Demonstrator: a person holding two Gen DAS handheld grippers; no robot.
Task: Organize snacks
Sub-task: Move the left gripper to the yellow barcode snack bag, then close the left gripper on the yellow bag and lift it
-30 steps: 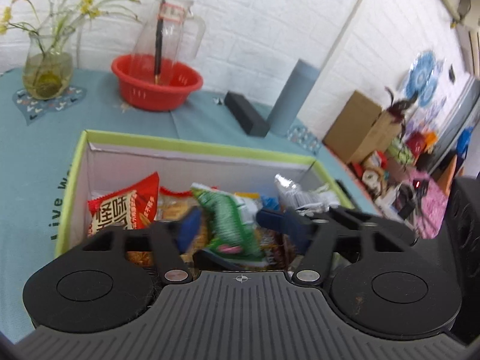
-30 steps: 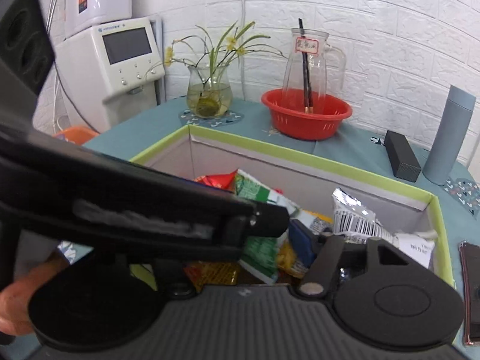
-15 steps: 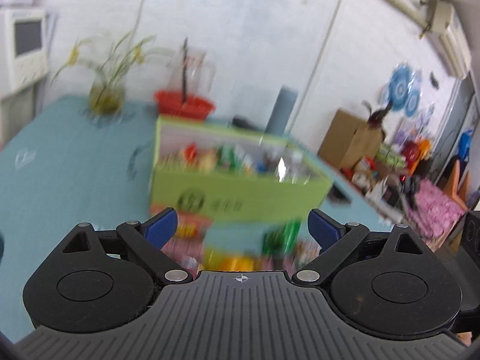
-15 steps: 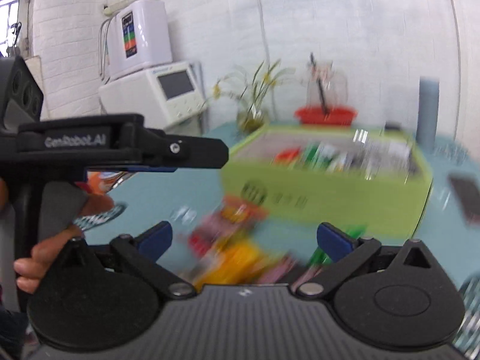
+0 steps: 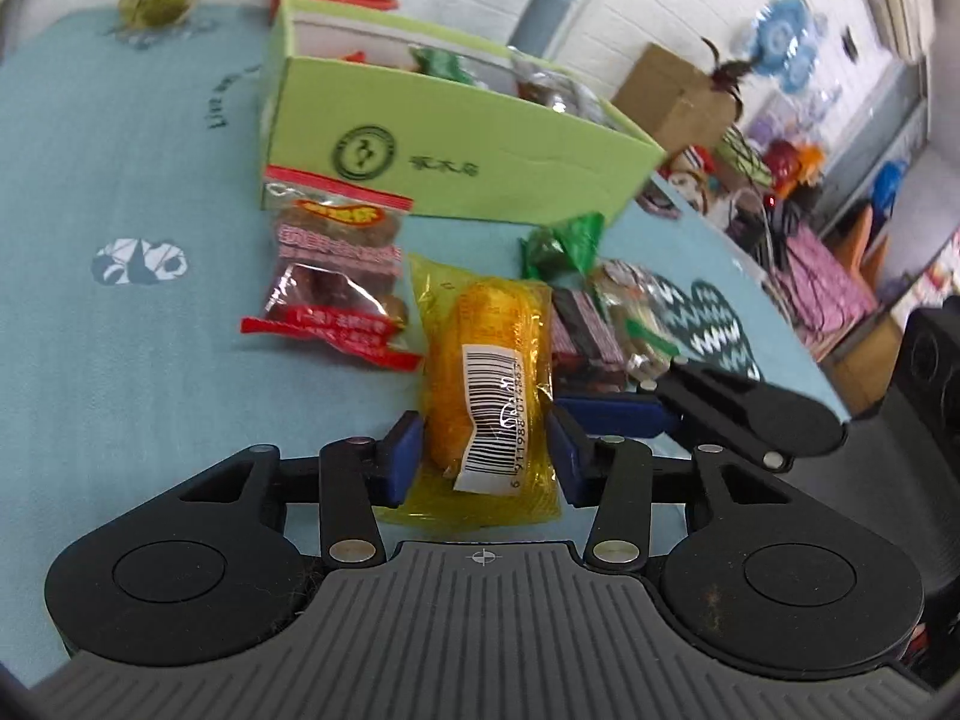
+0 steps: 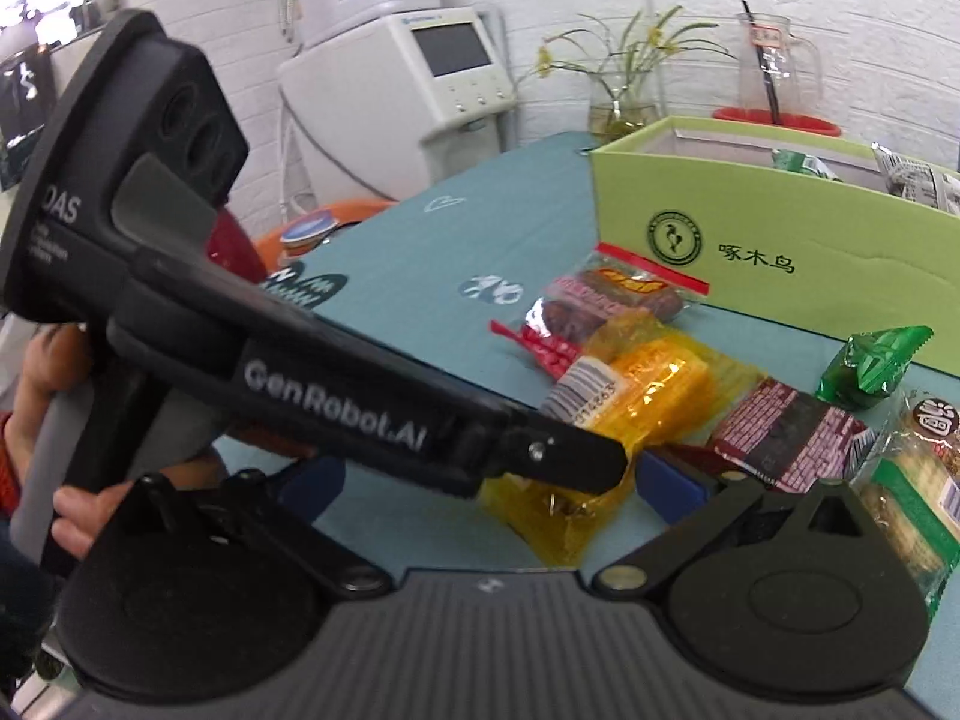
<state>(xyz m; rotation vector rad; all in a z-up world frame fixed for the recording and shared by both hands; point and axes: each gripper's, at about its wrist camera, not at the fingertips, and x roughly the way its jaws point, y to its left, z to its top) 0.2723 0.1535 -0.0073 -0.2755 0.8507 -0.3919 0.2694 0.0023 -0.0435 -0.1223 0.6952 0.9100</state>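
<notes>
Closing, my left gripper (image 5: 487,450) has its blue pads on either side of the yellow snack packet (image 5: 489,384), and I read them as just touching the wrapper's sides. That packet lies flat on the teal surface (image 5: 150,360) with its long axis running straight away from me toward the green box (image 5: 456,162), barcode label up at the near end. My right gripper (image 6: 498,480) stands wide with nothing pressed between its pads; the left tool's black arm crosses in front of it in the right wrist view, and one of its fingers (image 5: 618,408) reaches in beside the packet's right edge. Just left of the packet sits a clear packet with red ends (image 5: 336,276), angled toward the box's front wall. Touching the packet's right side is a dark maroon bar (image 5: 582,330), then a biscuit packet (image 6: 912,480) further right, and a small green wrapped sweet (image 5: 564,243) nearer the box. Snacks already poke above the box rim. Behind the box stand a red basin (image 6: 774,120), a glass jug (image 6: 774,60) and a vase of flowers (image 6: 618,96).
</notes>
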